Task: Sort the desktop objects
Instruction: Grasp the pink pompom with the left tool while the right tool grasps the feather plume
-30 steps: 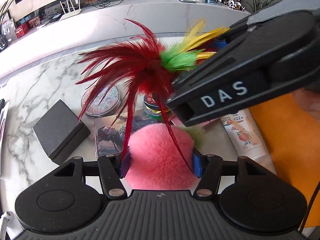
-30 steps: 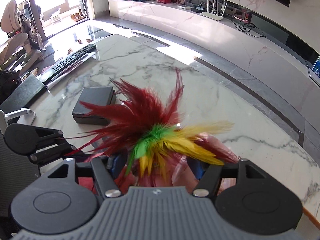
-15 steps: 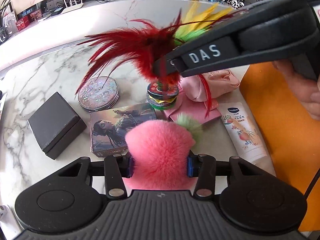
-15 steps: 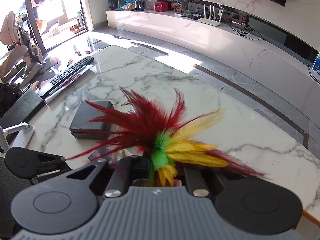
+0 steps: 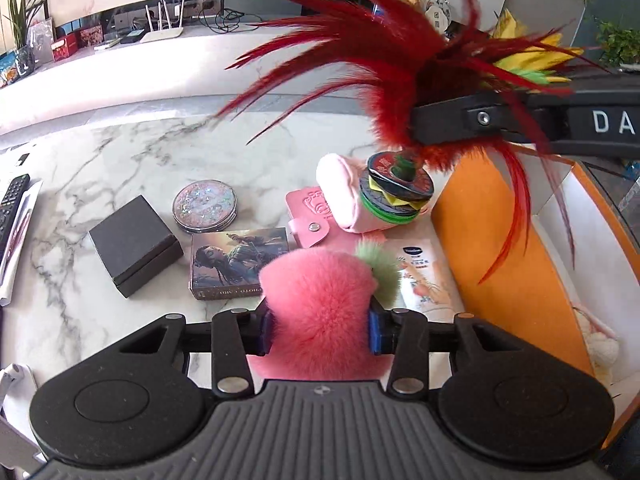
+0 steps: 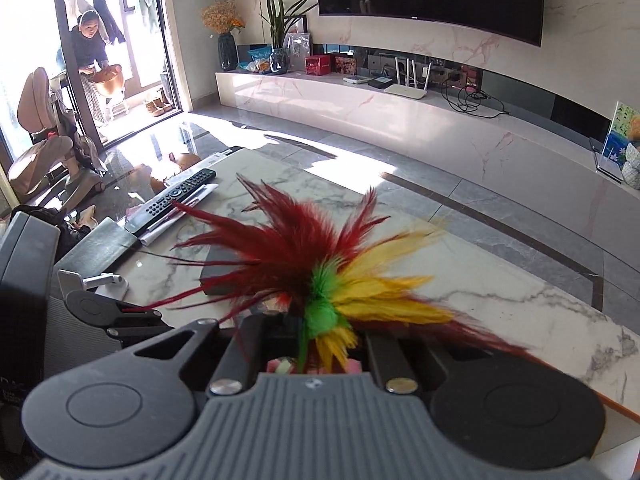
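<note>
My left gripper (image 5: 318,322) is shut on a pink fluffy pom-pom (image 5: 316,300) with a green tuft, held above the marble table (image 5: 100,168). My right gripper (image 6: 304,340) is shut on a feather shuttlecock (image 6: 320,280) with red, yellow and green feathers. In the left wrist view the shuttlecock (image 5: 396,188) hangs in the air by its feathers, its disc base over a pink rolled cloth (image 5: 340,192). An orange box (image 5: 512,248) stands at the right.
On the table lie a black box (image 5: 134,246), a round glittery compact (image 5: 204,207), a picture card box (image 5: 238,262), a pink card holder (image 5: 310,218) and a cream tube (image 5: 424,276). A remote (image 6: 176,200) lies at the far left edge.
The right gripper closed on the feathers and lifted the shuttlecock up and to the right, toward the orange box. The left gripper keeps hold of the pom-pom.
</note>
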### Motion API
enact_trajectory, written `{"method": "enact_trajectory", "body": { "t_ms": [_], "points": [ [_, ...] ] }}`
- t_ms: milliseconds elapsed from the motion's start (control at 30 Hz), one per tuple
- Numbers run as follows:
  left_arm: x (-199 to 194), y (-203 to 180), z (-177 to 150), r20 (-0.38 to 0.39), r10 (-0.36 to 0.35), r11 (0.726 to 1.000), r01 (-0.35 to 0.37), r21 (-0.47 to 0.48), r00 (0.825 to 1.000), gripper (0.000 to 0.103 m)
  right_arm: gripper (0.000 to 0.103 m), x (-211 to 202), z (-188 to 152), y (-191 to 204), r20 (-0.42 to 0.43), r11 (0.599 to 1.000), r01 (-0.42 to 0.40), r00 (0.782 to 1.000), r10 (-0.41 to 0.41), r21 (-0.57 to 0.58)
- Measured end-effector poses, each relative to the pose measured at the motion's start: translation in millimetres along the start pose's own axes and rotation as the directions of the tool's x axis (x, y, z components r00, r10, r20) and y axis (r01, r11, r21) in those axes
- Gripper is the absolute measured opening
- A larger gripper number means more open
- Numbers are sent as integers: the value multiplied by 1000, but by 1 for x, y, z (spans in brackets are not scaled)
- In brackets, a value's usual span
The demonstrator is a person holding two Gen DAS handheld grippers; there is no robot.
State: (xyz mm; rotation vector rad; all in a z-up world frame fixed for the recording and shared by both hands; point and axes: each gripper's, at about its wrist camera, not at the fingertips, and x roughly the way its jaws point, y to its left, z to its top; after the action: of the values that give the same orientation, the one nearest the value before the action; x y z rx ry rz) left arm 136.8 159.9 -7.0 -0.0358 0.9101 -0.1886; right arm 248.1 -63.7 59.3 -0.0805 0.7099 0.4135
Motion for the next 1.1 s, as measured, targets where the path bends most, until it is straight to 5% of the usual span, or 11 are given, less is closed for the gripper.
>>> {"method": "enact_trajectory", "body": {
  "t_ms": [100,133,167,333,467,633,767,1100],
  "points": [
    [-26,-16,0,42,-2,1000,2,5,999,39,10,-31,-9,-2,44,999,23,999,-25,26],
    [-33,-22,2,53,-9,1000,9,6,999,19,10,-42,-12,-3,59,999,30,998,-32,39],
    [-38,-30,7,62,-22,1000,21,7,998,15,10,-51,-14,-4,71,998,34,997,-38,50],
    [-35,-57,26,91,-17,997,10,75,996,14,10,-92,-31,-10,109,992,73,990,-85,107],
    [-21,-65,17,26,-24,995,21,97,999,15,10,-105,-54,-11,91,986,80,991,-94,143],
    [10,-70,0,-119,50,991,-35,128,992,32,10,-102,-84,-6,51,978,71,995,-83,196],
    [26,-67,-6,-152,76,991,-58,119,985,64,10,-96,-100,3,43,973,54,997,-65,226],
    [78,-64,-1,-228,132,982,-96,162,965,64,10,-116,-113,8,75,960,70,993,-94,272]
  ]
}}
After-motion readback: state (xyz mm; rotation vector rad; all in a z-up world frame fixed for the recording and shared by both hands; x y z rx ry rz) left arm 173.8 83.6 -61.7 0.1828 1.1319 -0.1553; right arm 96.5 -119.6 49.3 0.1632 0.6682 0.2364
